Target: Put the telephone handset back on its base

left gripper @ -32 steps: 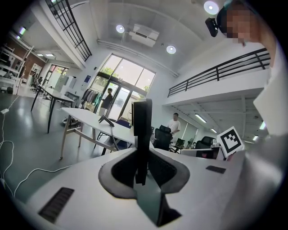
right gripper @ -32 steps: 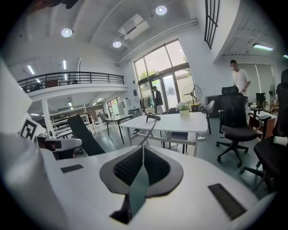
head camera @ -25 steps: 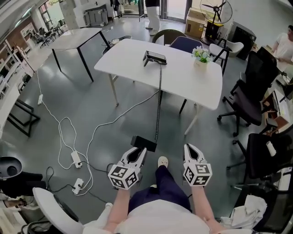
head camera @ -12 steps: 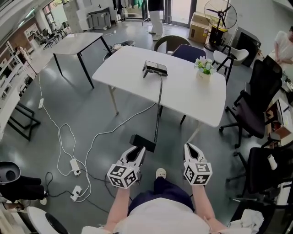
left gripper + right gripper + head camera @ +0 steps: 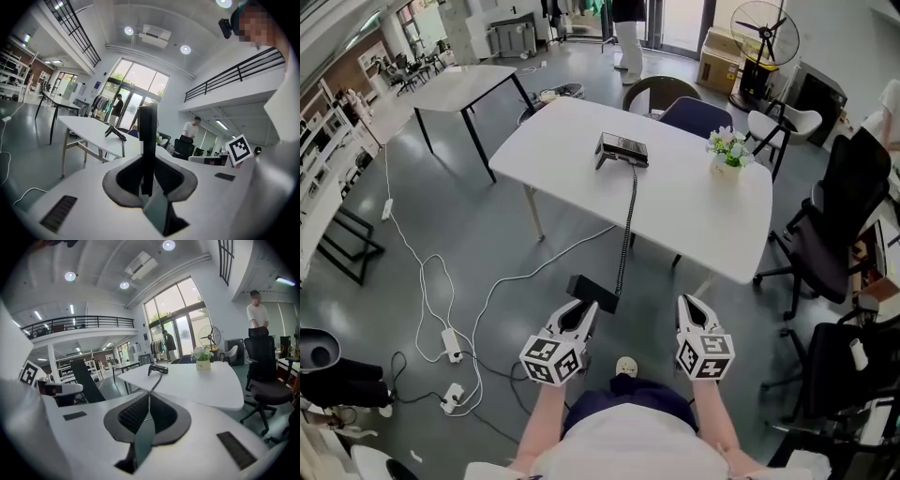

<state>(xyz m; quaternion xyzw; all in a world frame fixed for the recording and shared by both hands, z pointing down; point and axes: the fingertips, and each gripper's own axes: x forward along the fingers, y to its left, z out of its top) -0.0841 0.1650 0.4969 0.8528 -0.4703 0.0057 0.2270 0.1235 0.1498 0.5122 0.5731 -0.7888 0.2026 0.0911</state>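
A black telephone handset [image 5: 592, 291] sticks out of my left gripper [image 5: 584, 309], whose jaws are shut on it. In the left gripper view the handset [image 5: 147, 140] stands upright between the pads. A coiled black cord [image 5: 626, 234] runs from it up to the telephone base [image 5: 623, 148], which sits on the white table [image 5: 694, 206] some way ahead of me. My right gripper [image 5: 689, 302] is held beside the left, its jaws shut with nothing in them. In the right gripper view the base [image 5: 158, 368] lies beyond the jaw tips [image 5: 149, 397].
A small flower pot [image 5: 729, 150] stands on the table to the right of the base. Chairs [image 5: 694, 112] are tucked in at its far side, and black office chairs [image 5: 839, 225] stand at the right. White cables and a power strip [image 5: 455, 326] lie on the floor at the left.
The table and the base have drawn closer and shifted slightly right in the head view. Both grippers keep their places in front of me, with the handset still held.
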